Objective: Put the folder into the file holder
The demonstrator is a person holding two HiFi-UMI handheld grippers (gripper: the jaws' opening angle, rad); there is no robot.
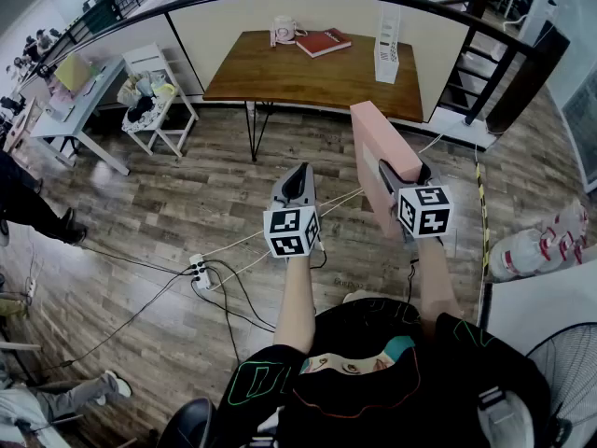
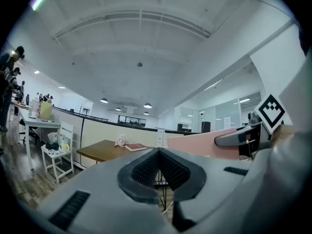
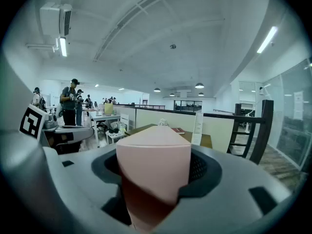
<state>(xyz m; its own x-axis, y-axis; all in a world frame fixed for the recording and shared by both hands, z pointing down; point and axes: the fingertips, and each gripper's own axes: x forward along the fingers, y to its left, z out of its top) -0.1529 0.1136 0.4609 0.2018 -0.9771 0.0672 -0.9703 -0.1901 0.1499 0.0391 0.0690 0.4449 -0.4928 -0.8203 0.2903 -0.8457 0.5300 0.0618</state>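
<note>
A pink folder [image 1: 376, 152] stands on edge in the air over the floor, held by my right gripper [image 1: 395, 177], whose jaws are shut on its lower end. In the right gripper view the folder [image 3: 153, 152] fills the space between the pads. My left gripper [image 1: 295, 185] hovers beside it to the left, shut and empty; its pads meet in the left gripper view [image 2: 158, 154]. The white file holder [image 1: 387, 49] stands upright on the far right of the wooden table [image 1: 280, 75], well ahead of both grippers. It also appears as the file holder [image 3: 197, 128] beyond the folder.
A red book [image 1: 323, 42] and a mug [image 1: 283, 30] lie on the table's far edge. A white side stand [image 1: 157, 96] with clutter sits left of it. A power strip [image 1: 198, 271] and cables cross the floor. Stairs [image 1: 476, 59] and bags [image 1: 541, 245] are on the right.
</note>
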